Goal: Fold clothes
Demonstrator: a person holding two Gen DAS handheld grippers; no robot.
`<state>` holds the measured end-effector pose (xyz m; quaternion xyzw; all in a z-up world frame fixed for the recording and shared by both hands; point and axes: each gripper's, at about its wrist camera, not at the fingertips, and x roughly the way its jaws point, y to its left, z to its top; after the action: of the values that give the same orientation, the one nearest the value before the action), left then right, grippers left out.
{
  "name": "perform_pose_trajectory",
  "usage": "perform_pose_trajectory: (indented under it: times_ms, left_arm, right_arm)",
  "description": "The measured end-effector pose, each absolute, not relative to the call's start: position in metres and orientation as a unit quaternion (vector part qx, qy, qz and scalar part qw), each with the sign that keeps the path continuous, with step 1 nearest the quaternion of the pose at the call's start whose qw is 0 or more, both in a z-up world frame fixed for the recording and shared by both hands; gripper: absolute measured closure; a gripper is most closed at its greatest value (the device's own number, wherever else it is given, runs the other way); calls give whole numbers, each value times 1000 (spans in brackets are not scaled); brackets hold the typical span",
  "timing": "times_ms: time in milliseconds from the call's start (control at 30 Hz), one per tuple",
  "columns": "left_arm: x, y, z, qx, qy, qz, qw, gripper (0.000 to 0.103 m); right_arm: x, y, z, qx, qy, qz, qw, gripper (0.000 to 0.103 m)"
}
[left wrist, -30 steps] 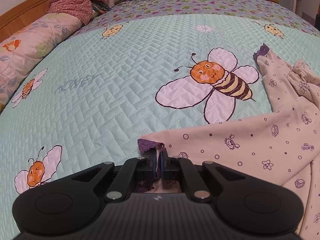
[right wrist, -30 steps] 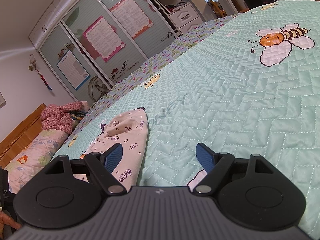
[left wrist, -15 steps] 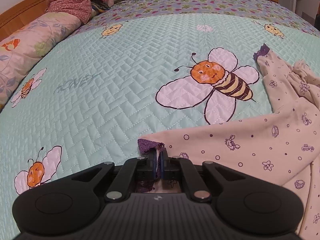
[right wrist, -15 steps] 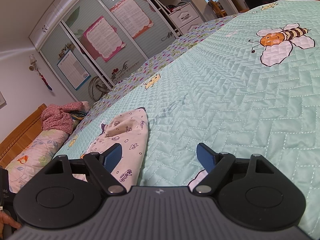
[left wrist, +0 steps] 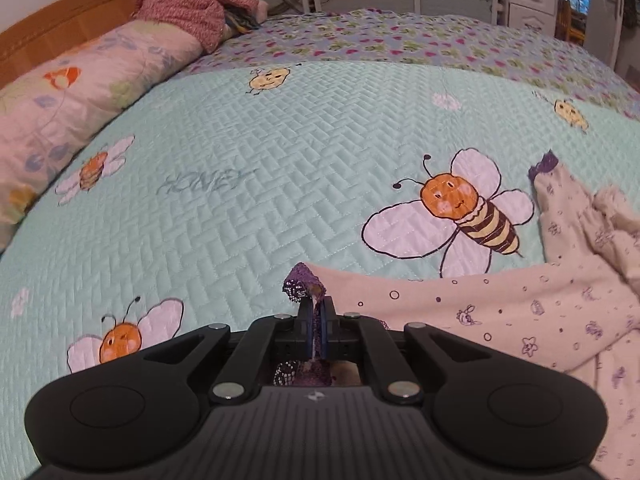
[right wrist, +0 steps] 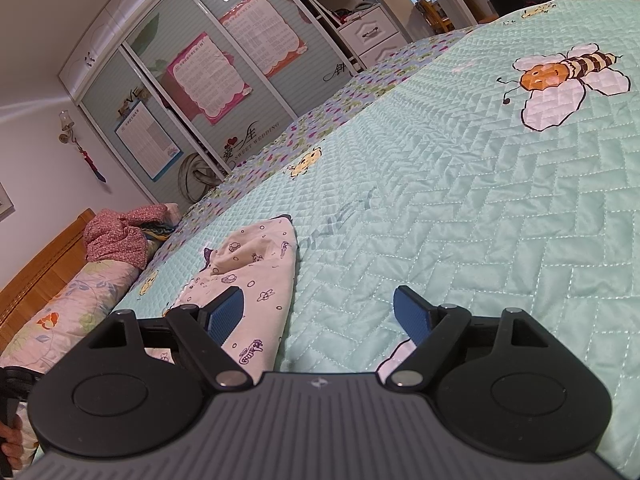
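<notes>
Left wrist view: left gripper, jaws clamped on the purple lace cuff of a cream printed cotton garment that trails to the right of the jaws; ahead, a mint quilted bedspread stitched "HONEY", with appliqué bees. Right wrist view: right gripper, jaws wide apart and holding nothing, the garment beside the left finger; wardrobe door lettered "SWEET WEDDING".

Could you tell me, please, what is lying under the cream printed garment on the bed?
The cream printed garment lies on the mint bee-print quilt, which shows all around it. The left gripper pinches its purple lace cuff. Anything beneath the fabric itself is covered.
</notes>
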<state>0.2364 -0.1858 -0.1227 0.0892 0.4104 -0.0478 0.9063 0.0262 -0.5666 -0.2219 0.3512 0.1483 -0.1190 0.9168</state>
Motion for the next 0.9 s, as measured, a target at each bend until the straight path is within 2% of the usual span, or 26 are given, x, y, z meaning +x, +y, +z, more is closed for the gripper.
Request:
perform_pose_trajectory:
  times_ms: [300,533,900]
  left_arm:
    - [218,-160,-105,-7,428,-55,902,101]
    - [197,-148,-58,-47,376,-66,923,101]
    - [179,-169,19,-35,281,-70,956,101]
  right_arm:
    - [26,-567,-221,352,148,-118,916,20]
    - [26,-566,-221,353,148,-118,916,20]
    - [26,-567,-222,354,148,-117,916,20]
